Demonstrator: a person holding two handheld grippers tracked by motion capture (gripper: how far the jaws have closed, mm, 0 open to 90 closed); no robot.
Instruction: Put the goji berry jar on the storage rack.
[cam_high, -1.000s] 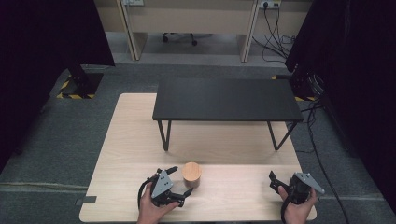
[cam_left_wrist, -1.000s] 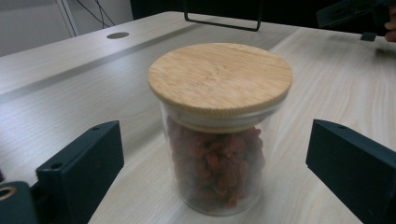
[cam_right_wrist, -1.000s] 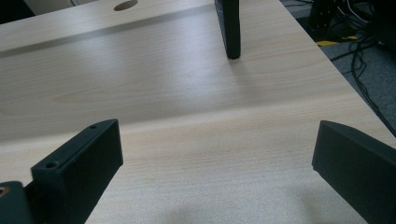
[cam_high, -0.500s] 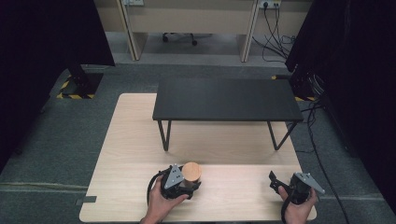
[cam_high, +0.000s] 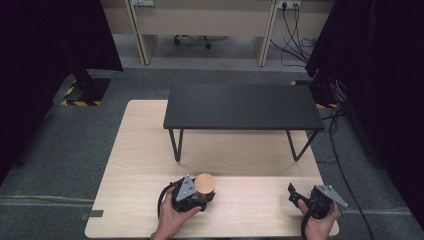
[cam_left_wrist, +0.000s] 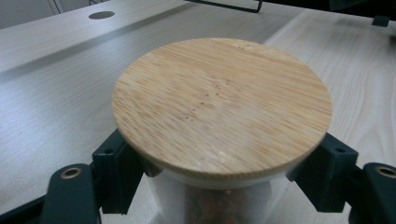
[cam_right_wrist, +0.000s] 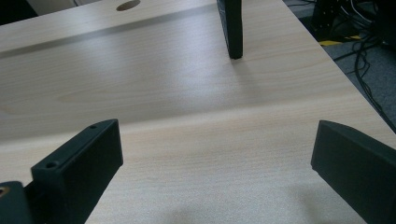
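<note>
Straddling the glass jar (cam_left_wrist: 205, 196) just under its bamboo lid (cam_left_wrist: 222, 105), the left gripper (cam_high: 192, 192) had a jaw against each side of the glass, so I judged it clenched on the jar (whether the squeeze was firm I could not tell); the jar stood upright on the wooden table (cam_high: 145, 150), near its front edge and left of centre, with something brownish inside, too dim to name. Resting near the front right corner, well apart from the jar, the right gripper (cam_high: 315, 200) had its jaws spread wide over bare wood, grasping nothing; the black bench (cam_high: 242, 106) stood behind both. By my reckoning the reach and grasp were done; lifting and placing the jar remained, and the lid sat untouched.
</note>
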